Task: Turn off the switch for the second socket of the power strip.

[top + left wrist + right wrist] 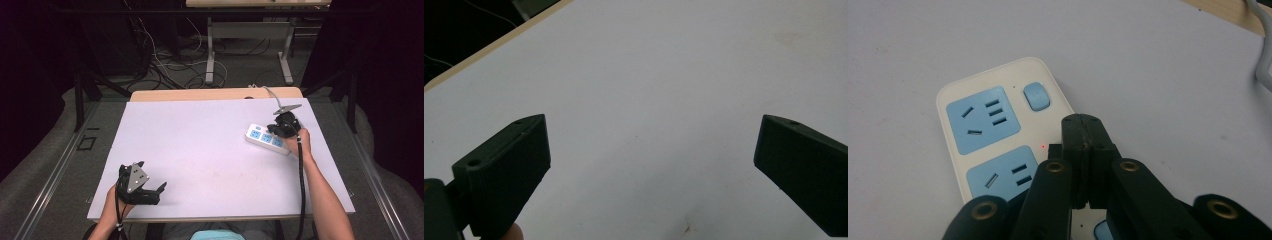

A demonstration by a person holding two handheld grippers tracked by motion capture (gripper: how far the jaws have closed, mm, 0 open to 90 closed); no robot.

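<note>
The power strip (pixel 267 138) is lying flat on the white table (pixel 200 150), toward the table's right edge, with its grey cord (pixel 270 92) trailing off the far edge. It is being hovered over by the right gripper (pixel 1083 125), whose jaws are pressed fully together with nothing between them — the closed tip is sitting just beside the blue switch (pixel 1037 96), over the strip's white margin; whether it is touching the plastic cannot be told. A small red light is showing on the strip beside that tip.

The strip is judged to be a rigid, smooth plastic shell, light enough to slide if it is pushed from the side, and tethered by the cord. If it is to be lifted, it is best taken across its narrow width, on the long edges and clear of the blue sockets (pixel 982 119); the switch is better pressed from straight above so the strip is not skidded.

The left gripper (pixel 137 184) is resting far from the strip, near the table's front edge — its jaws are standing wide apart over bare table, holding nothing.
</note>
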